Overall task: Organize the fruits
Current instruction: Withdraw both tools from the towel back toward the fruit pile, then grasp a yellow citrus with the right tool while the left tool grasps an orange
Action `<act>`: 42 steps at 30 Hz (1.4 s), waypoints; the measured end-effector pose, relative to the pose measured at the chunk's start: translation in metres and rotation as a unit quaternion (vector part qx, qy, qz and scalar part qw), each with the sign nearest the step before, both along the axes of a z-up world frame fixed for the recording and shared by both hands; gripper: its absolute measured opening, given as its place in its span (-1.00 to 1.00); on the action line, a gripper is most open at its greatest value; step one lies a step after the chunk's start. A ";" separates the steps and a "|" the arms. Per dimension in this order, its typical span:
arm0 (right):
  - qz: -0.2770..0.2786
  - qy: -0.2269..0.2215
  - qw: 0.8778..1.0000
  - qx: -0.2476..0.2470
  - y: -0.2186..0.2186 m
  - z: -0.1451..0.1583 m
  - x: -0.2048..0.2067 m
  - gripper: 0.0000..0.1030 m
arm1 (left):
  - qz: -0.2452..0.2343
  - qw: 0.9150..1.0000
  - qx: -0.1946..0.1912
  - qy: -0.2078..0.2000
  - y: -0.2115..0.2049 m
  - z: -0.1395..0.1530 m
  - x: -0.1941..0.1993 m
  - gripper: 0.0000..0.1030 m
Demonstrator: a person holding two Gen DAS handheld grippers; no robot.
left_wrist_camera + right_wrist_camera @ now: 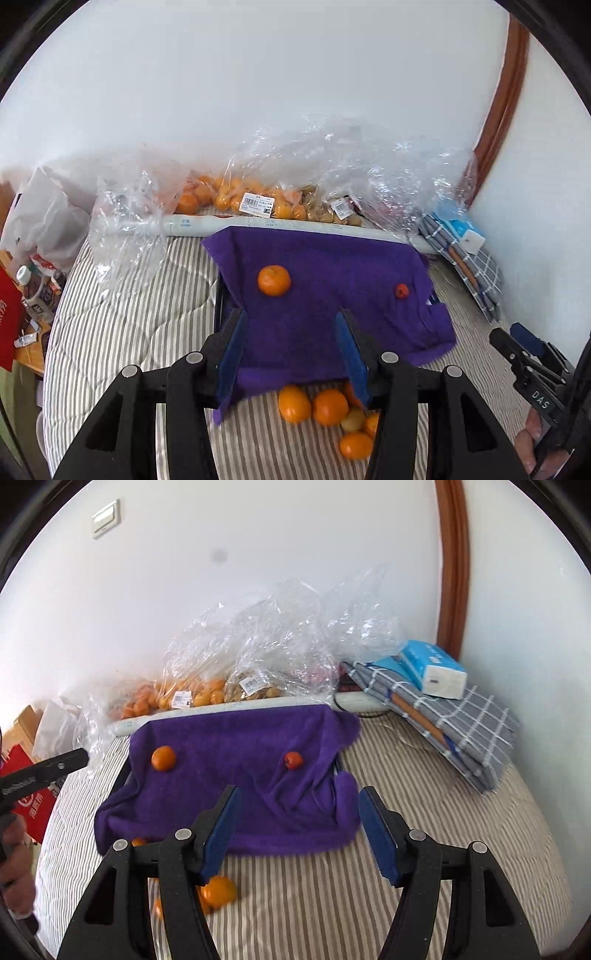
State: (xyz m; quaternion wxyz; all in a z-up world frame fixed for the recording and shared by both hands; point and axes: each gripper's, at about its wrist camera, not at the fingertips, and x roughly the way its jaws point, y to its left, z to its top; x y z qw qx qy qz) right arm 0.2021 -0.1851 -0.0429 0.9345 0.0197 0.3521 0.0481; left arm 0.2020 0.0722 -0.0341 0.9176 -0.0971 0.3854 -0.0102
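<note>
A purple towel (332,295) (240,782) is draped over a dark box on the striped bedding. On it lie one orange (273,280) (163,758) and a small red fruit (401,291) (293,760). Several loose oranges (325,406) (219,891) and a pale fruit sit at the towel's near edge. My left gripper (291,314) hovers open above the towel's front, with nothing between its fingers. My right gripper (300,790) is also open and empty, over the towel's right front corner. Clear bags of oranges (236,199) (184,694) lie against the wall.
A bag of brown fruit (325,210) and a white roll (258,223) lie behind the towel. Folded grey checked cloth (461,723) with a blue tissue box (432,668) fills the back right corner. Bottles (37,291), a white bag and a red bag (29,797) stand off the bed's left edge.
</note>
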 end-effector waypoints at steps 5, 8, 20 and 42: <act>0.017 0.008 1.000 0.003 0.000 0.001 -0.038 0.27 | 0.004 1.000 -0.008 -0.005 0.002 0.007 -0.039 -0.08; 0.032 0.017 0.999 0.014 0.000 0.002 -0.056 0.27 | -0.002 1.000 -0.016 -0.005 0.000 0.008 -0.057 -0.08; 0.055 0.010 0.998 0.012 0.023 -0.019 -0.119 0.16 | 0.022 1.000 -0.003 -0.010 0.008 -0.013 -0.107 -0.08; 0.134 0.095 0.986 -0.016 0.105 -0.118 -0.115 -0.54 | 0.033 0.999 -0.027 0.025 0.062 -0.080 -0.103 -0.08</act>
